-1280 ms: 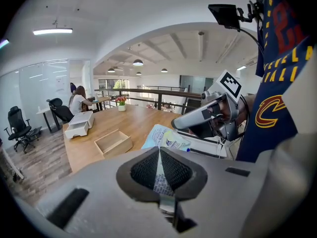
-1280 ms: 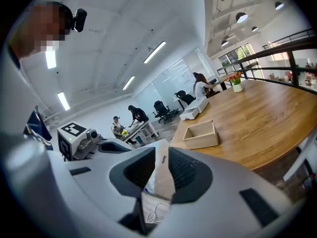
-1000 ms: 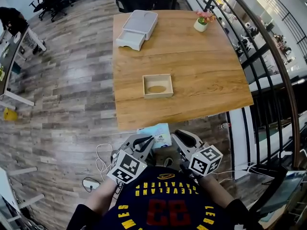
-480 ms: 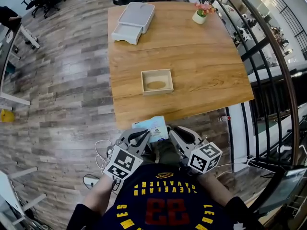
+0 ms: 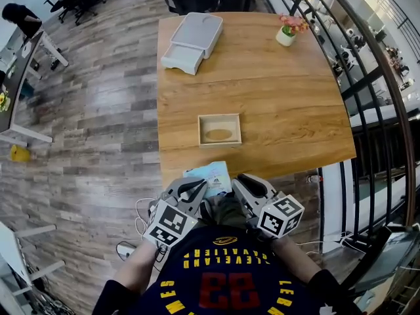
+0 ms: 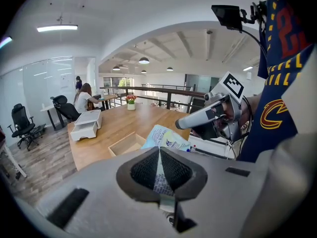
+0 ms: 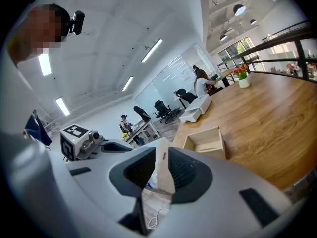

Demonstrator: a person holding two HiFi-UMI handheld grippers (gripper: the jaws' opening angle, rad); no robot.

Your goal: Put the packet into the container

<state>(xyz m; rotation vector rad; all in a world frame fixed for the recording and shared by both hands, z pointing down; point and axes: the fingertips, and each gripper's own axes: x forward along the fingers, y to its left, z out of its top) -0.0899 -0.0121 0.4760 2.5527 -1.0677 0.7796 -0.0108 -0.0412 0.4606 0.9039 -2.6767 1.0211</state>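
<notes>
A light blue and white packet [image 5: 210, 178] hangs at the wooden table's [image 5: 275, 97] near edge, pinched from both sides. My left gripper [image 5: 197, 190] is shut on its left side; in the left gripper view the packet [image 6: 166, 140] rises from between the dark pads [image 6: 143, 170]. My right gripper [image 5: 241, 186] is shut on the other side, where the packet's edge [image 7: 161, 167] stands between the pads. The container, a shallow open wooden box [image 5: 220, 129], sits on the table beyond the packet and also shows as the box [image 6: 126, 144] and the box [image 7: 205, 140].
A white drawer unit [image 5: 192, 35] and a small flower pot [image 5: 287, 33] stand at the table's far end. A dark railing [image 5: 367, 110] runs along the right side. Cables [image 5: 134, 215] lie on the wood floor to the left, with desks and office chairs further off.
Both grippers have carried the packet forward to the table's near edge. The table and box now sit a little closer and lower in the head view.
</notes>
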